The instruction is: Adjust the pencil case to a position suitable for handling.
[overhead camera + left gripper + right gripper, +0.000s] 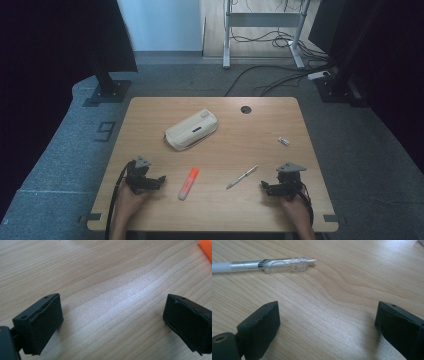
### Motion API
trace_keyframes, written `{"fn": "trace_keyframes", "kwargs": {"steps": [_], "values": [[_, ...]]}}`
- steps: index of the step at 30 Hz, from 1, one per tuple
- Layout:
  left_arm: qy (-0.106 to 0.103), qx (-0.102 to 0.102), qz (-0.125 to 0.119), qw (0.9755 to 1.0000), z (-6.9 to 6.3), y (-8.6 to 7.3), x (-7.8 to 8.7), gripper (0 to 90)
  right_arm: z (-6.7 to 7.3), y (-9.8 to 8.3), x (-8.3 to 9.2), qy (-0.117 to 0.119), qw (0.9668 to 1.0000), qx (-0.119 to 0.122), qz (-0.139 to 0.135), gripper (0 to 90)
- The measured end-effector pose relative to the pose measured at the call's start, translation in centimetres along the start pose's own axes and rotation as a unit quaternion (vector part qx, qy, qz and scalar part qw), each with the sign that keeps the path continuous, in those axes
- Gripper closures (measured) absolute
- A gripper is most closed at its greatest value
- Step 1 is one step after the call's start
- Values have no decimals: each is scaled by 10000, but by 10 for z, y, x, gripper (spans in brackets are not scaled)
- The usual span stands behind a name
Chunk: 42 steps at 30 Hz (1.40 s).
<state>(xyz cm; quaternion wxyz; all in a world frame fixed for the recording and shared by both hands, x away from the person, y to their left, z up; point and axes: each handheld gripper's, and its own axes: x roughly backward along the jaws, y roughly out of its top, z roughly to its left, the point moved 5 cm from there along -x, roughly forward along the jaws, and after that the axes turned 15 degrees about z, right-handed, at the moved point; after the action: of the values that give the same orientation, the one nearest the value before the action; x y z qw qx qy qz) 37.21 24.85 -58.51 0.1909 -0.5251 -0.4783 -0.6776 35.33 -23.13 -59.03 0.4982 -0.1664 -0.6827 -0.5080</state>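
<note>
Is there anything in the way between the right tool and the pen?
No. The right tool sits open on the table, and the pen lies just ahead of it. Bare wood is all that shows between them.

My left gripper [159, 178] sits low at the near left, its jaws spread wide with nothing between them, pointing inward. My right gripper [264, 186] mirrors it at the near right, jaws equally wide and empty. Both forearms come in from the near edge.
</note>
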Motion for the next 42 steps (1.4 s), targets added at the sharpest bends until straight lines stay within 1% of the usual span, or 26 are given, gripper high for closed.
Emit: {"fn": "trace_keyframes", "kwargs": {"steps": [3, 12, 15, 17, 18, 19, 20, 22, 23, 26, 29, 30, 31, 32, 33, 34, 35, 37, 38, 40, 41, 42], "values": [[25, 56, 29, 10000, -2, 0, 0, 19, 0, 0, 0, -1, 10000, 1, 0, 57], [36, 52, 33, 10000, -2, 2, -2, 0, 0, 0, 0, 8, 10000, 16, -5, 64], [-15, -47, -7, 10000, -4, 3, -1, 17, 0, 0, 0, 7, 10000, 15, -9, 65], [-21, -82, 46, 10000, -5, 4, 0, 40, 0, 0, 0, 7, 10000, 17, -6, 65], [35, -191, 86, 9998, -7, 6, 1, 43, 0, 0, 0, 7, 10000, 16, -9, 65], [35, -191, 86, 9998, -7, 6, 1, 40, 0, 0, 0, 7, 10000, 16, -9, 65], [55, -256, 98, 9996, -9, 8, 1, 40, 0, 0, 0, 8, 10000, 19, -5, 65], [-44, -298, 67, 9995, -9, 13, 4, 31, 0, 0, 0, 6, 10000, 15, -10, 65], [-179, -302, 30, 9994, -9, 17, 6, 31, 0, 0, 0, 6, 10000, 15, -11, 65], [-363, -311, -34, 9988, -9, 24, 9, 36, 0, 0, 0, 9, 10000, 19, -4, 65], [-399, -335, -37, 9986, -9, 29, 10, 32, 0, 0, 0, 6, 10000, 16, -9, 65], [-408, -381, -138, 9983, -9, 33, 12, 26, 0, 0, 0, 6, 10000, 14, -9, 65], [-408, -381, -138, 9983, -9, 33, 12, 19, 0, 0, 0, 6, 10000, 14, -9, 65], [-455, -360, -143, 9982, -8, 38, 14, 18, 0, 0, 0, 6, 10000, 15, -9, 65], [-455, -360, -143, 9982, -8, 38, 14, 19, 0, 0, 0, 6, 10000, 15, -9, 65], [-350, -426, -129, 9984, -8, 43, 15, 19, 0, 0, 0, 8, 10000, 18, -5, 65], [-350, -426, -129, 9984, -8, 43, 15, 24, 0, 0, 0, 8, 10000, 18, -5, 65], [-470, -519, -99, 9975, -11, 51, 18, 33, 0, 0, 0, 6, 10000, 16, -9, 65], [-534, -520, -132, 9971, -11, 55, 19, 36, 0, 0, 0, 6, 10000, 16, -10, 65], [-728, -510, -167, 9959, -12, 61, 22, 43, 0, 0, 0, 6, 10000, 16, -8, 65], [-728, -510, -167, 9959, -12, 61, 22, 48, 0, 0, 0, 6, 10000, 16, -8, 65], [-822, -489, -187, 9952, -12, 66, 23, 48, 0, 0, 0, 6, 10000, 16, -10, 65]]}}
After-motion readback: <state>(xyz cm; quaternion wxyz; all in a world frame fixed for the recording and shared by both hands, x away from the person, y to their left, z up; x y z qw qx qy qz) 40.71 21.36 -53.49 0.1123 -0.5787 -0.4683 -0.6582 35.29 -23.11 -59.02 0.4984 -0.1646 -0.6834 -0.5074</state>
